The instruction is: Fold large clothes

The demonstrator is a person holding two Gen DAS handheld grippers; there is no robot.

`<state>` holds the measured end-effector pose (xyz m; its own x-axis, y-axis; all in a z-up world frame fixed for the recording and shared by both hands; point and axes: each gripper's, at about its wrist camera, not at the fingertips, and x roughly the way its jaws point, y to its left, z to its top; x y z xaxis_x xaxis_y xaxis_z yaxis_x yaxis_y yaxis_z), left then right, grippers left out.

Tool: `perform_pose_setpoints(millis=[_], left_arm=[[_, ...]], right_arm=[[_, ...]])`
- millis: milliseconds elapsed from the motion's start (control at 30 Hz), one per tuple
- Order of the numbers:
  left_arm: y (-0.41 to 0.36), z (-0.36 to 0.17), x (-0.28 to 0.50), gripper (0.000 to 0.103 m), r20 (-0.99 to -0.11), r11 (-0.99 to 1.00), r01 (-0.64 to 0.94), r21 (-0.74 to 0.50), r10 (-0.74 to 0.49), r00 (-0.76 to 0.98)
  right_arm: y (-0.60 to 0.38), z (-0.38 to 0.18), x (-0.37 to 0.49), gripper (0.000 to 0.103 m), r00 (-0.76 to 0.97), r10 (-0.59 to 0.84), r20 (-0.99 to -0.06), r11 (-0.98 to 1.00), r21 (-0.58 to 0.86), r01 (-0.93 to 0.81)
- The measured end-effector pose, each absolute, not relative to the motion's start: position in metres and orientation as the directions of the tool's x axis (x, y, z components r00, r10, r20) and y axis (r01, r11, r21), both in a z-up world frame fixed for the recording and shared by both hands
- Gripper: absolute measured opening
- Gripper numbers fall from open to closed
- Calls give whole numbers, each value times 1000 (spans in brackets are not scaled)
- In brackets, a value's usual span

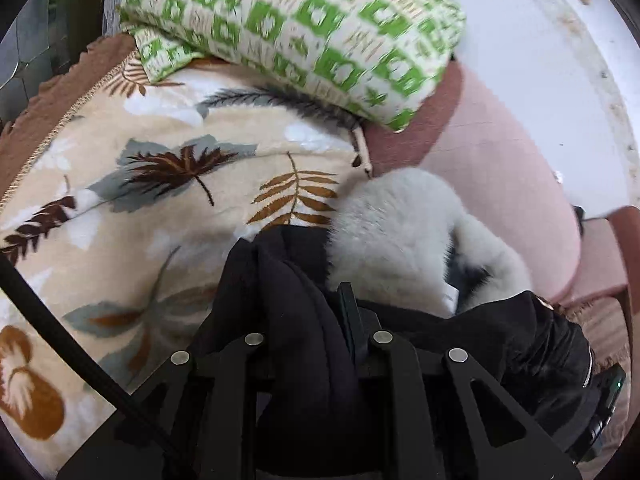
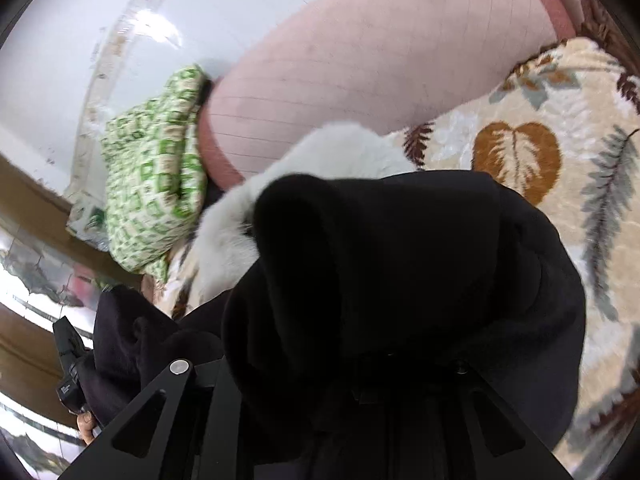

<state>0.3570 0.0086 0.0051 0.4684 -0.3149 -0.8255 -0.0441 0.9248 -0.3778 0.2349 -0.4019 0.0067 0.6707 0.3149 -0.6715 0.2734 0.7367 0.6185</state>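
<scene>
A black coat (image 1: 304,312) with a white fur collar (image 1: 400,224) lies bunched on a leaf-patterned blanket (image 1: 160,184). My left gripper (image 1: 316,312) is shut on a thick fold of the black coat, which runs between its fingers. In the right wrist view the black coat (image 2: 400,280) drapes over my right gripper (image 2: 360,360) and hides its fingers; the coat looks held there. The fur collar (image 2: 344,152) shows just beyond the coat. The left gripper's body (image 2: 70,364) shows at the lower left of the right wrist view.
A green and white patterned pillow (image 1: 296,28) lies at the bed's head, also in the right wrist view (image 2: 156,168). A pink padded headboard (image 1: 500,160) stands behind the coat. A white wall (image 1: 560,60) is beyond it.
</scene>
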Motion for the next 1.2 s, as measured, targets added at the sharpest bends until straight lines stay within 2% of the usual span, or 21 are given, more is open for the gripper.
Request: perform_pose_setpoints(millis=[300, 433, 533, 667, 767, 900, 1067, 1200], left_arm=[[-8, -33, 393, 25, -852, 936, -94, -339, -264, 452], [-22, -39, 394, 26, -859, 960, -88, -266, -195, 474], [-22, -35, 394, 29, -864, 962, -86, -257, -189, 467], [-7, -11, 377, 55, -828, 931, -67, -359, -284, 483], [0, 19, 352, 70, -793, 931, -29, -364, -294, 533], [9, 65, 310, 76, -737, 935, 40, -352, -303, 605], [18, 100, 257, 78, -706, 949, 48, -311, -264, 657], [25, 95, 209, 80, -684, 957, 56, -285, -244, 687]], right_arm=[[-413, -25, 274, 25, 661, 341, -668, 712, 643, 282], [-417, -35, 281, 25, 665, 355, -657, 691, 664, 287], [-420, -39, 282, 25, 665, 367, -651, 677, 677, 289], [-421, -38, 279, 25, 659, 382, -648, 662, 690, 295], [-423, -26, 268, 35, 656, 412, -633, 633, 717, 294], [-422, 2, 250, 63, 682, 389, -620, 631, 718, 292], [-420, 35, 233, 69, 701, 317, -638, 656, 682, 323], [-413, 55, 223, 71, 697, 263, -667, 698, 630, 341]])
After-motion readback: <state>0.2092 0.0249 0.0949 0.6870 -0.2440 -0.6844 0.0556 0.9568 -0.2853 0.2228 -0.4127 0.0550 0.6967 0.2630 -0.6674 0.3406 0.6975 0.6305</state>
